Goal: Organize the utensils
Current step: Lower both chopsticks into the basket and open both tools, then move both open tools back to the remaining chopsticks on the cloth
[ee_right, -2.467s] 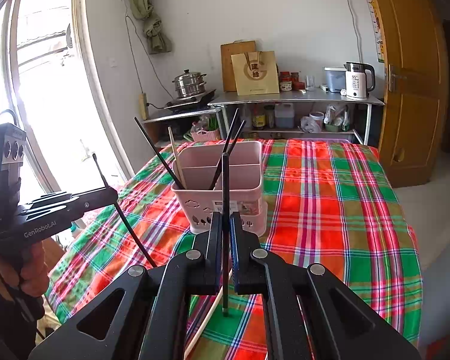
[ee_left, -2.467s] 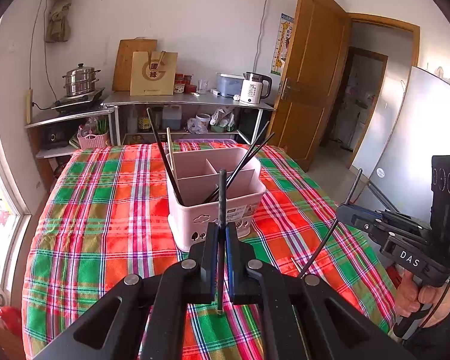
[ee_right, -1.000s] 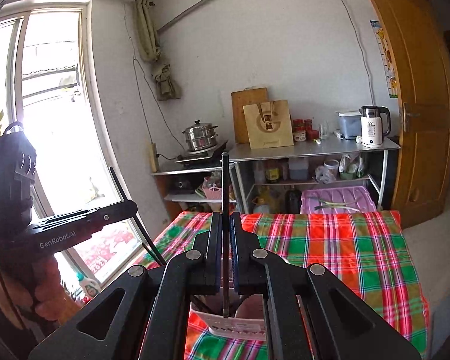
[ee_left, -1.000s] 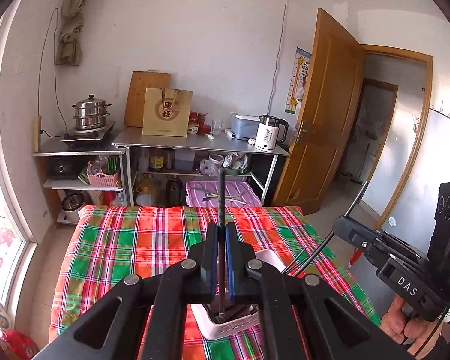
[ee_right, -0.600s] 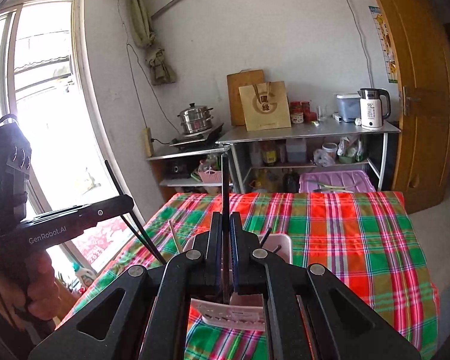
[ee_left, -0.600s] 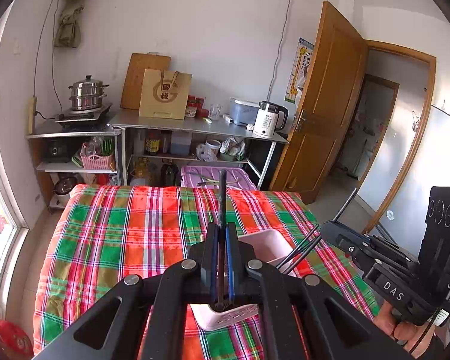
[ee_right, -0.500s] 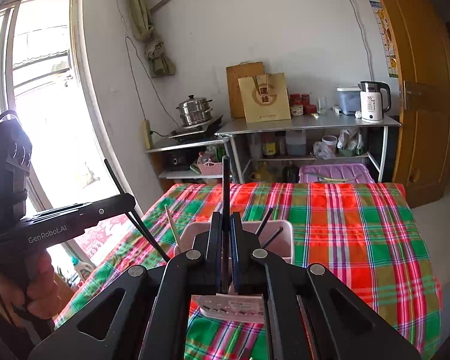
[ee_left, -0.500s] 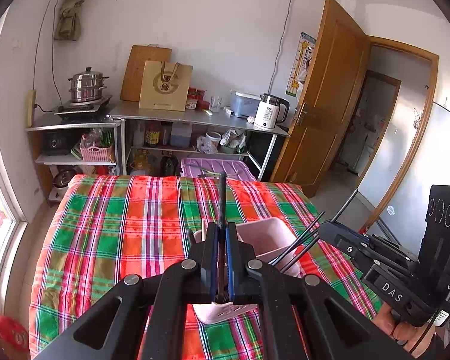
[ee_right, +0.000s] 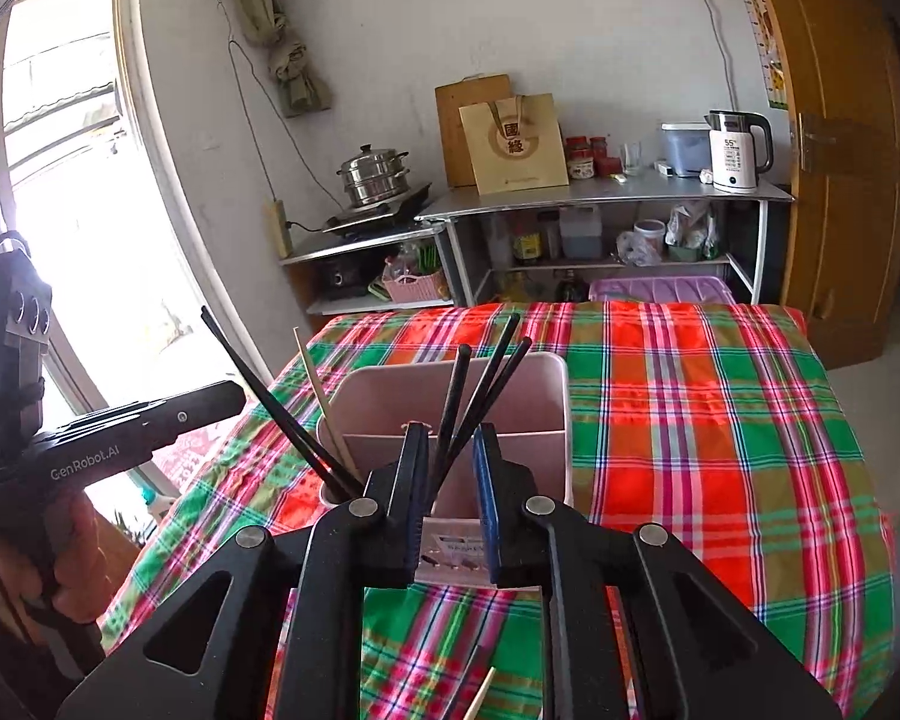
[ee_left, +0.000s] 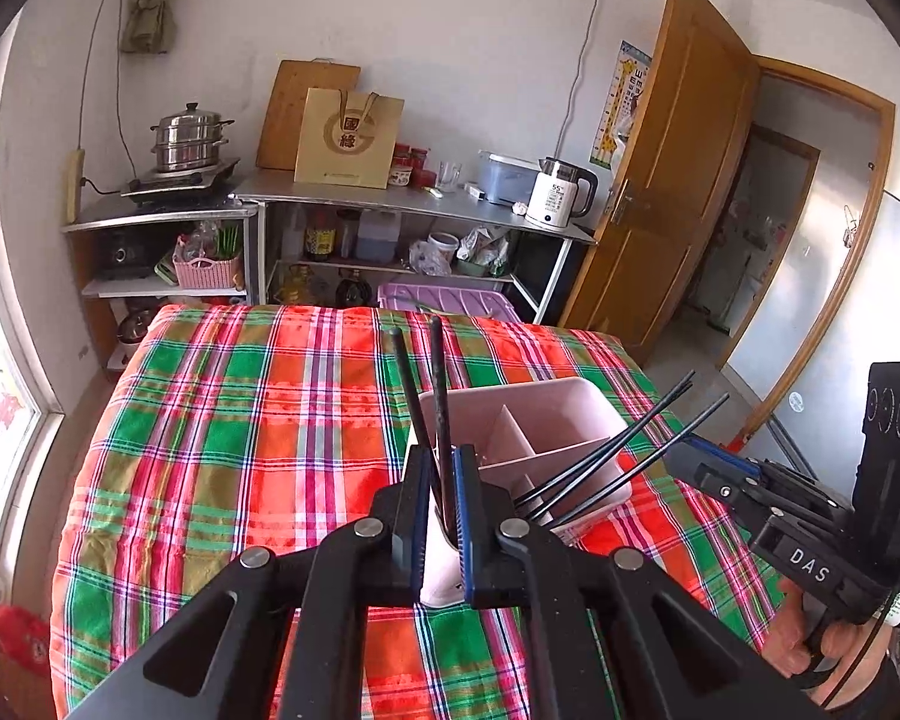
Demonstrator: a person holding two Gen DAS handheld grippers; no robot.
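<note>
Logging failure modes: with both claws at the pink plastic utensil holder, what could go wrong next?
1. A black chopstick stands between the open fingers of the right claw; a careless pull-back could drag it out or tip the pink plastic utensil holder.
2. Other black chopsticks lean far over the holder's rim near that claw, so a bump might flick them out.

One pink utensil holder (ee_right: 546, 408) is counted on the plaid-clothed table (ee_right: 720, 420), with five black chopsticks (ee_right: 462, 384) and one wooden chopstick (ee_right: 315, 384) inside, and another light chopstick (ee_right: 485, 687) at the table's near edge.
</note>
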